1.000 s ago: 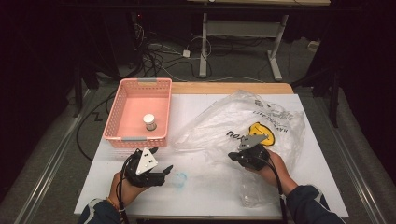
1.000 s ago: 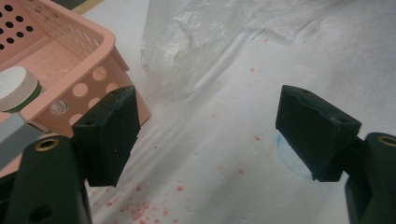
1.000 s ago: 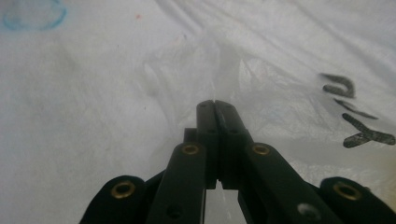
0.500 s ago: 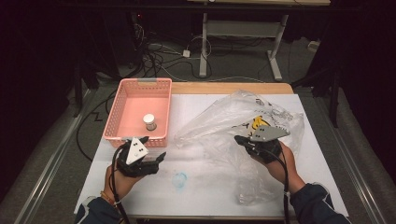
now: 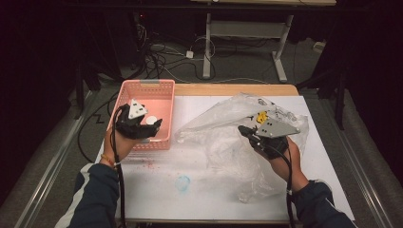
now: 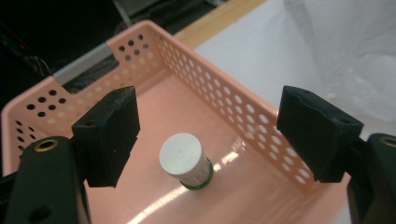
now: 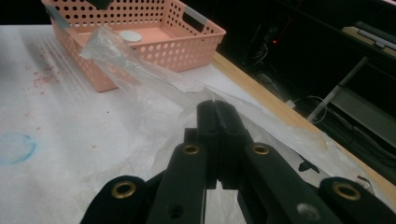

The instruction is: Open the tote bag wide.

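A pink perforated basket stands at the table's back left, with a small white-capped bottle upright inside it. My left gripper hovers over the basket's near end. Its jaws are open and wide apart above the bottle, touching nothing. A large clear plastic bag with a yellow print lies crumpled across the right half of the table. My right gripper is shut on a fold of the bag and holds that part lifted off the table.
The table is covered in white paper with a blue ring mark and red specks near the front. A wooden edge runs along the back. Cables and desk legs lie on the floor beyond.
My left gripper has risen from the front of the table and moved away from me, over the basket. My right gripper has lifted, pulling the bag up with it.
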Motion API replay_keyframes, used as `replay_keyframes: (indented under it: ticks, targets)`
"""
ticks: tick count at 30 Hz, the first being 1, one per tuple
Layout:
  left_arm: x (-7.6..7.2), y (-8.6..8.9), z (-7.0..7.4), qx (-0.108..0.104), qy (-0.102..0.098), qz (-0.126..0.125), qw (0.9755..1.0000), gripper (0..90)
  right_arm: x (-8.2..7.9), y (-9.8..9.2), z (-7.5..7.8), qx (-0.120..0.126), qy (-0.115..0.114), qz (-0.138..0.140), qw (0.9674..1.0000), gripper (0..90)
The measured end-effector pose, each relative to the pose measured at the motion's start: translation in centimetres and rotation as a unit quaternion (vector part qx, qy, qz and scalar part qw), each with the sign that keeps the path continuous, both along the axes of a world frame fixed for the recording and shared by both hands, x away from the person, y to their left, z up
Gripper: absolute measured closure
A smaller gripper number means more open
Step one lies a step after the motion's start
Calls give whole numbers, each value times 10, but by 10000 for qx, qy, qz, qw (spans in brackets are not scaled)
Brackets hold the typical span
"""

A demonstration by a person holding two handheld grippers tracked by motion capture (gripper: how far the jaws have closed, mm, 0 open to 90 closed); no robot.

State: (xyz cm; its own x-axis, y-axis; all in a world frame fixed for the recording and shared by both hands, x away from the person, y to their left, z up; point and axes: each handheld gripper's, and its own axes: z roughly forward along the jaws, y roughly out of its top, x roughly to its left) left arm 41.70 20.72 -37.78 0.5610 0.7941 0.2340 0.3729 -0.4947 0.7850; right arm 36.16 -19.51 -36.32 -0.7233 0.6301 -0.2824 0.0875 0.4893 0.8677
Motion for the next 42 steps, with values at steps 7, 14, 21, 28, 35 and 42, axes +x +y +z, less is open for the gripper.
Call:
replay_keyframes:
  ticks: [7, 14, 21, 28, 35, 42]
  targets:
    - [55, -1, -21, 475, 964, 218, 9940, 168, 1, -3, 0, 44, -21, -80, 10000, 900]
    - [72, -3, -27, 649, 1168, 323, 9905, 201, 2, -7, -1, 81, 4, -121, 9999, 900]
    - [88, -6, -42, 1018, 1702, 139, 9800, 289, 1, -7, -1, 47, 18, -77, 10000, 900]
    - [98, -6, -52, 1215, 2479, 2, 9611, 398, 1, -5, -5, -36, 81, 11, 10000, 900]
    - [101, -4, -53, 1169, 2637, -57, 9575, 473, 1, -4, -7, -79, 85, 61, 9999, 900]
    - [98, -1, -48, 1063, 2466, 59, 9633, 478, 1, -6, -7, -20, 84, 15, 10000, 900]
